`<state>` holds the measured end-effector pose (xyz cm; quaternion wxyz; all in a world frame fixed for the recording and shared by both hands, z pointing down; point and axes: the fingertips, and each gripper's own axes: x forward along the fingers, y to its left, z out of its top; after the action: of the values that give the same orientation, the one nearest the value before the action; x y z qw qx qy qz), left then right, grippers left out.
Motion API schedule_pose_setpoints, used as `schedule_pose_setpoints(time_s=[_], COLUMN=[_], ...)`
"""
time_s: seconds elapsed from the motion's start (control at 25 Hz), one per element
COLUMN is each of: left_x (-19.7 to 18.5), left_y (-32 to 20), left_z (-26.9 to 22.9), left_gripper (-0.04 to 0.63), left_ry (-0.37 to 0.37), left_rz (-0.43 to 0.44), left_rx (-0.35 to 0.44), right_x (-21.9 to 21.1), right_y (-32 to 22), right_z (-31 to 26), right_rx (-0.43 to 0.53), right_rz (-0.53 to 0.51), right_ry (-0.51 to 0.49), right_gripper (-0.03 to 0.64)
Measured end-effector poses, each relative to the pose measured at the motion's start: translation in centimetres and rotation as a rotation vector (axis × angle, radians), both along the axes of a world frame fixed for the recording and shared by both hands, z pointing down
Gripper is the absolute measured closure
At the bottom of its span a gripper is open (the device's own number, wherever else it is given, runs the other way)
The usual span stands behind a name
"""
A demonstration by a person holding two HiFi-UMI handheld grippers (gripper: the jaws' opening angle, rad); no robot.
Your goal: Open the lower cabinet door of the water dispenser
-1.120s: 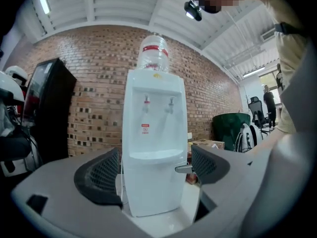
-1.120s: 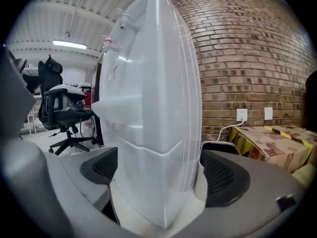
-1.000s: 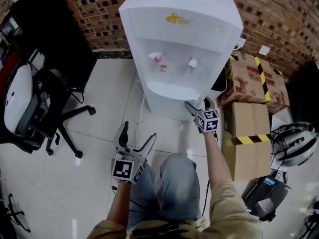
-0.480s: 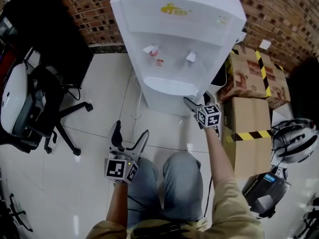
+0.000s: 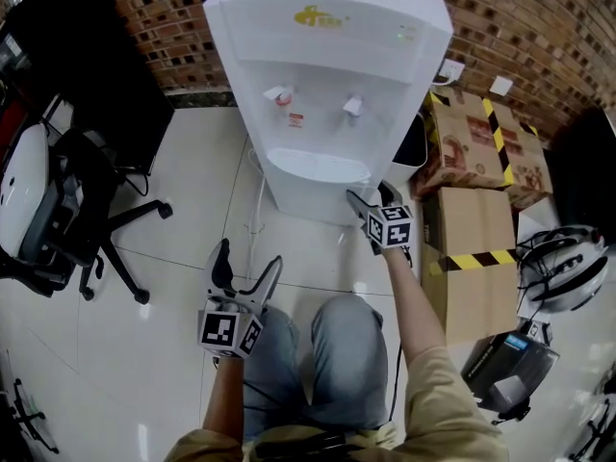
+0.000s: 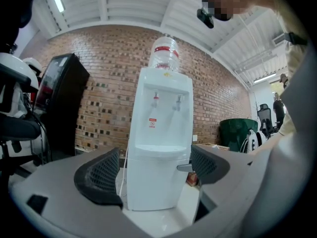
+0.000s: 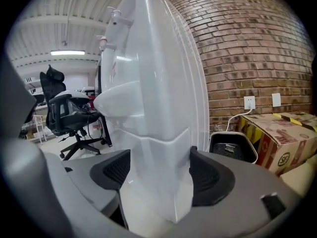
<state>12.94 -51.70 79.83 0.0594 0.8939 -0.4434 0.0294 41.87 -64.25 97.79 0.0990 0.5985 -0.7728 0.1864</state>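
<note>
One white water dispenser [image 5: 327, 75] stands against the brick wall [image 5: 539, 27], with one clear bottle [image 6: 164, 53] on top and two taps, a red one [image 5: 279, 94] and a pale one [image 5: 353, 105]. There are two tongs, one in each hand of the person kneeling on the tiled floor [image 5: 144, 354]. One black office chair [image 5: 87, 200] sits off to the left. To the right I count at least two cardboard boxes, one [image 5: 472, 147] behind the other [image 5: 481, 277], both with yellow-and-black tape, and one white helmet [image 5: 563, 268] beyond them. Compared with half a second ago, the whole scene has slid a little leftward in the head view, and the right tongs [image 5: 369, 195] have slid with it, keeping their place at the foot of the dispenser. The left tongs [image 5: 250, 258] sit almost where they were, still spread wide. The lower cabinet door [image 7: 158, 182] is the white panel below the drip shelf, and it looks closed. The right tongs are released, and their jaws stand apart on either side of the cabinet's front right corner edge. The right pad [image 7: 208, 175] lies close against the white side panel, while a narrow gap shows by the left pad [image 7: 116, 170]. The left tongs are released and empty, held low over the floor well short of the dispenser, with the cabinet front [image 6: 153, 180] straight ahead between their jaws.
</note>
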Motion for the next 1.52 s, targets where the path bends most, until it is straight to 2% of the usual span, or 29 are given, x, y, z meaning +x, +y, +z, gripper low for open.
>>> schedule_pose_setpoints(time_s=[0.08,0.24,0.32,0.4,0.56,0.68,0.8,0.92,1.12,1.32,1.52], left_x=[0.3,0.7,0.9,0.8,-0.9,-3.0,-5.9,-9.0,-14.2,-18.2,-19.3], left_y=[0.2,0.2,0.5,0.7,0.6,0.5,0.6,1.0,2.0,3.1,3.4], left_z=[0.4,0.6,0.6,0.4,0.3,0.2,-0.1,-0.3,-1.4,-2.8,-4.1], left_gripper=[0.161,0.161,0.163,0.163,0.163,0.163,0.163,0.163,0.163,0.163,0.163], left_ry=[0.004,0.019,0.021,0.025,0.024,0.028,0.029,0.018,-0.025,-0.065,-0.079], left_rz=[0.005,0.018,0.031,0.037,0.012,-0.032,-0.096,-0.153,-0.235,-0.304,-0.311], left_rx=[-0.002,-0.005,-0.005,0.003,0.017,0.013,0.017,0.018,0.036,0.056,0.085], right_x=[0.1,-0.8,-2.3,-5.2,-14.6,-21.4,-27.8,-34.1,-41.5,-45.2,-47.0], right_y=[0.6,2.8,5.3,8.7,14.3,14.6,14.1,12.6,8.3,5.2,2.7], right_z=[0.1,0.3,0.1,-0.4,-0.8,-1.4,-1.6,-1.5,-2.3,-2.5,-2.5], right_rx=[-0.013,-0.032,-0.036,-0.030,0.056,0.084,0.112,0.148,0.168,0.127,0.103], right_rz=[-0.027,-0.111,-0.192,-0.355,-0.804,-0.993,-1.116,-1.112,-0.934,-0.788,-0.686], right_ry=[0.014,0.099,0.076,0.033,-0.008,-0.028,-0.036,-0.048,-0.039,-0.028,-0.024], right_gripper=[0.248,0.334,0.364,0.394,0.436,0.400,0.379,0.370,0.354,0.353,0.345])
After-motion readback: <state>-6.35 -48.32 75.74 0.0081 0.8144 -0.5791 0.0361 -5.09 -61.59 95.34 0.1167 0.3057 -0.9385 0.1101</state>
